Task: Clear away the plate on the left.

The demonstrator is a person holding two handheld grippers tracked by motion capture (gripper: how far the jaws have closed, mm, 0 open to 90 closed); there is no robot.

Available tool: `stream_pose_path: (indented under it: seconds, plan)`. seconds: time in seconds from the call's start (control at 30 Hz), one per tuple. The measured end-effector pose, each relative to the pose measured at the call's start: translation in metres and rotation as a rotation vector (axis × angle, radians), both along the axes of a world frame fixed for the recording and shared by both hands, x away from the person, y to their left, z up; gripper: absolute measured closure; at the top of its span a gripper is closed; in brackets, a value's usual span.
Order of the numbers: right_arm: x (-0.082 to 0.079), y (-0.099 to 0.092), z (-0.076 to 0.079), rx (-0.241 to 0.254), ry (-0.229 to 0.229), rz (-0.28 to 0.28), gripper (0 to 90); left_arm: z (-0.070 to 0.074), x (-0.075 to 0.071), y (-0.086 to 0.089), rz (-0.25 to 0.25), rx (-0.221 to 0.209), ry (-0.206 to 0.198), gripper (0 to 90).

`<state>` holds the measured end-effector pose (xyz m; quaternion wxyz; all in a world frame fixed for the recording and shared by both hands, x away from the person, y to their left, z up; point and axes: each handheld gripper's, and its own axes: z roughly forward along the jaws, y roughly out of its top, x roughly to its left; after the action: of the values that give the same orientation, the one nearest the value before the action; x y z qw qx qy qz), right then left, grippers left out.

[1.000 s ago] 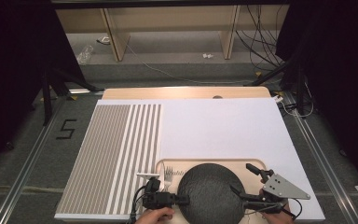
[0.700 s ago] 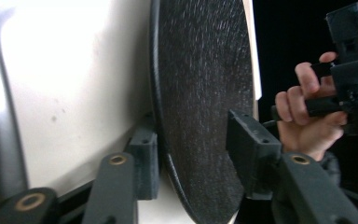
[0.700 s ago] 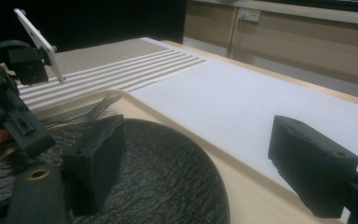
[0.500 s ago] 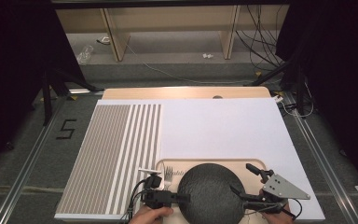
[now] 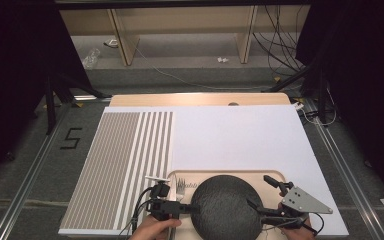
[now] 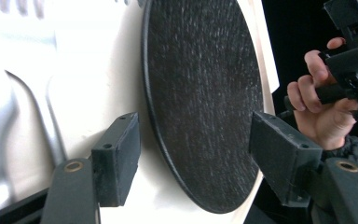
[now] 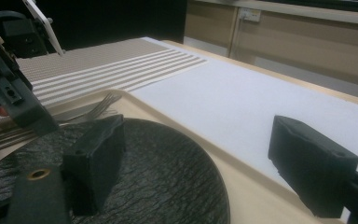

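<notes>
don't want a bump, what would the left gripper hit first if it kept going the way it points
Probably the dark plate: the left gripper has open jaws straddling its rim. Depth is hard to judge.

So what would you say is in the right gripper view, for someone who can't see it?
A round black plate lies on a pale wooden tray, with the right gripper open above its edge. Forks lie behind, beside a striped mat.
</notes>
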<state>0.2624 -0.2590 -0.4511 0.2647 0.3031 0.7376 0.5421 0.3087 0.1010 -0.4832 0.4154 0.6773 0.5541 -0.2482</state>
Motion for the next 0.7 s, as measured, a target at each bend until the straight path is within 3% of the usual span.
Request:
stream_pose_path:
  seconds: [0.3,0.4,0.7]
  plan:
    - [0.0,0.0,0.0,0.0,0.002,0.001,19.9,0.008,0.0,0.004,0.006,0.016,-0.064,32.1]
    - [0.0,0.0,0.0,0.0,0.0,0.001,19.9,0.011,-0.001,0.005,0.002,0.041,-0.099,31.6]
    - [0.0,0.0,0.0,0.0,0.002,0.002,19.9,0.017,0.0,0.009,0.014,0.078,-0.158,30.7]
